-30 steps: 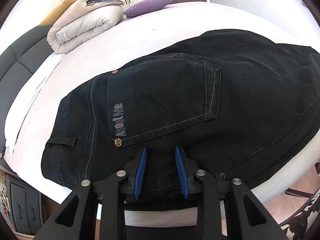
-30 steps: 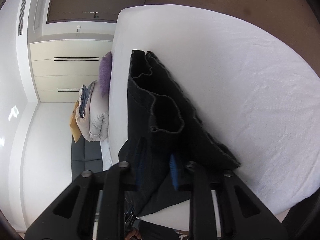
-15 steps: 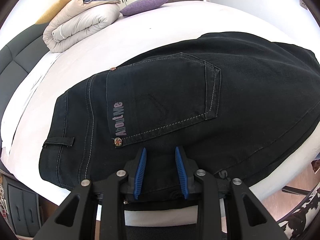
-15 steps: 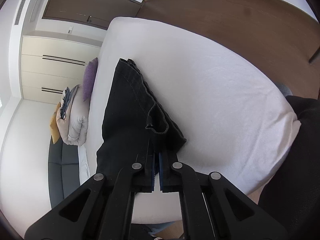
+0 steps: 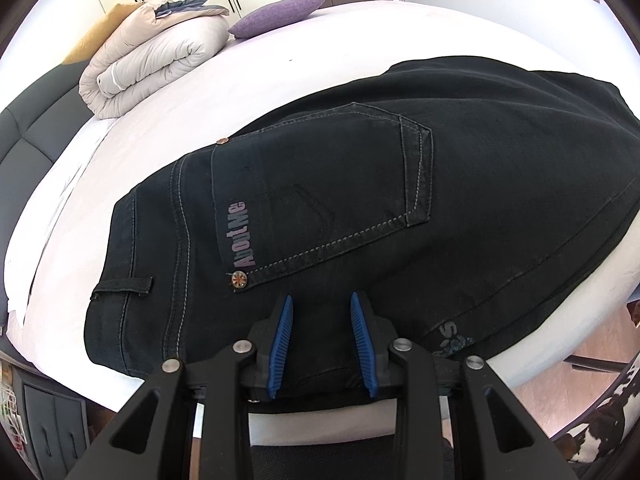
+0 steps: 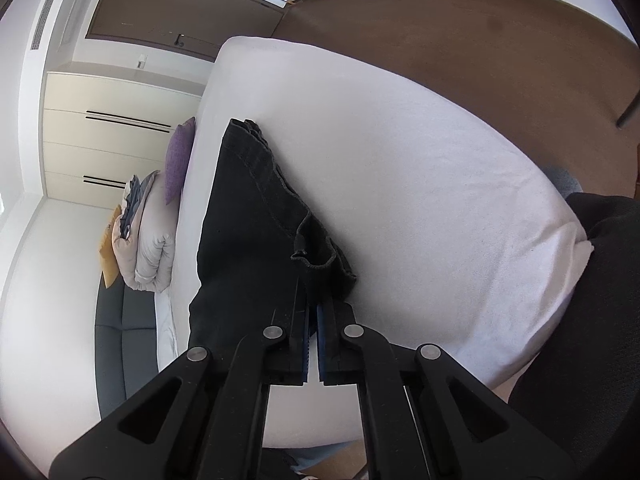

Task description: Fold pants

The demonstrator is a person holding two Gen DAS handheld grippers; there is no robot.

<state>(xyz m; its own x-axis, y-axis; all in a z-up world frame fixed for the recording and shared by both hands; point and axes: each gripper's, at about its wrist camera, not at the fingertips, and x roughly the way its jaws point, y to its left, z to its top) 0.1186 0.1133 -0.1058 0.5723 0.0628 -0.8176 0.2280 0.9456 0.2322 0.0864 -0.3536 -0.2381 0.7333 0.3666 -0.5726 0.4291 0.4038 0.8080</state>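
Black jeans [image 5: 360, 200] lie flat on the white bed [image 5: 320, 40], back pocket up, with the waistband at the left. My left gripper [image 5: 322, 320] stands open at the near edge of the jeans. Its blue pads [image 5: 282, 336] straddle the dark cloth without pinching it. In the right wrist view the leg ends of the jeans [image 6: 248, 232] are bunched into a raised ridge on the bed [image 6: 420, 200]. My right gripper [image 6: 313, 308] is shut on that ridge near the hem, and the cloth hides its tips.
A rolled beige duvet [image 5: 152, 56] and a purple pillow [image 5: 276, 14] sit at the far end by the dark headboard [image 5: 28, 128]. Wooden floor [image 6: 480, 40] runs round the bed. A person's dark clothing [image 6: 600, 300] is at the bed's right corner.
The right gripper's jaws closed onto the leg ends and drew them along the bed, gathering the cloth into a tighter ridge. The left gripper kept its place.
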